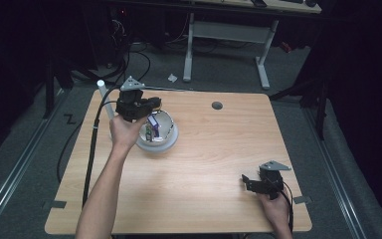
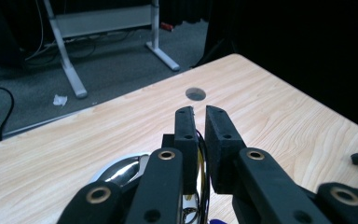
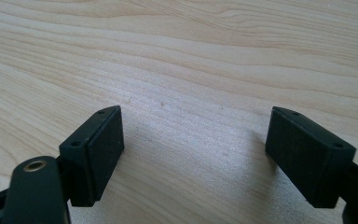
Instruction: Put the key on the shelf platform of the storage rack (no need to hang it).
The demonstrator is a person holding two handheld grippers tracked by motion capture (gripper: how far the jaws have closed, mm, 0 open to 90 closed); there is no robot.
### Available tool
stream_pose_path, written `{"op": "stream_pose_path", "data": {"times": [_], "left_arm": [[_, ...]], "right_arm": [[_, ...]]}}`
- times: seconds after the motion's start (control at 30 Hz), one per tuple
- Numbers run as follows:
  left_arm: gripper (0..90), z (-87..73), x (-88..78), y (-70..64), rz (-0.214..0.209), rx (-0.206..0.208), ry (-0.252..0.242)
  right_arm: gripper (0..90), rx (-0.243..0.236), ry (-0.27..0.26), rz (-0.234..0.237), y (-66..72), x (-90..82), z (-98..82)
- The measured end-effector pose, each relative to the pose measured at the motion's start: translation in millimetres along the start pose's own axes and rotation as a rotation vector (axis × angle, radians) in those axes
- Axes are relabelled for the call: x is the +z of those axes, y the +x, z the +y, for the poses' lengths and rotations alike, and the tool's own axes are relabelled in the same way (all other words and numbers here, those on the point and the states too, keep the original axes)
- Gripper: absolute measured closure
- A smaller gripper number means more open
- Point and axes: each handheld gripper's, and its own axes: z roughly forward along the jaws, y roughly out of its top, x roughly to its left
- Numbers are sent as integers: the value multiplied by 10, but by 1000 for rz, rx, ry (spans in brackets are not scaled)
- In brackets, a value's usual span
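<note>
My left gripper (image 1: 155, 103) hovers over the left side of a shiny metal bowl (image 1: 171, 137) on the back left of the wooden table. Its jaws (image 2: 199, 112) stand nearly together with a thin slit between them. Thin black and yellow wires (image 2: 201, 182) show low in that slit; whether the pads pinch them I cannot tell. The bowl's rim (image 2: 121, 170) shows just below the jaws. Inside the bowl lie a purple-and-white item (image 1: 153, 121) and a small green piece (image 1: 149, 132). My right gripper (image 1: 246, 180) rests low at the table's front right, open (image 3: 193, 126), with bare wood between its fingers.
A round cable hole (image 1: 217, 105) sits near the table's far edge. A white tube (image 1: 104, 99) stands at the back left corner beside the left gripper's cable. A desk frame (image 1: 226, 35) stands on the floor beyond the table. Dark surroundings close in on both sides.
</note>
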Motion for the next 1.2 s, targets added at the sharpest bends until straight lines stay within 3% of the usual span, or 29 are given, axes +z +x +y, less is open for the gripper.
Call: {"op": "stream_pose_path", "data": {"times": [0.07,0.2,0.5,0.6,0.8,0.9,1.1,1.2], "left_arm": [[839,-25,21,3,5,1,1],[839,-84,76,46,10,44,6],[839,-163,184,204,43,42,23],[839,-165,209,240,57,17,22],[839,-185,271,325,61,33,24],[839,-183,302,338,73,6,18],[839,-253,373,401,79,50,13],[838,-273,394,418,79,42,7]], "right_arm": [[193,0,0,0,0,0,0],[193,0,0,0,0,-1,-1],[193,-1,0,0,0,-1,-1],[193,-1,0,0,0,-1,-1],[193,0,0,0,0,-1,-1],[193,-1,0,0,0,-1,-1],[193,0,0,0,0,-2,-1],[193,0,1,1,0,-3,-1]]}}
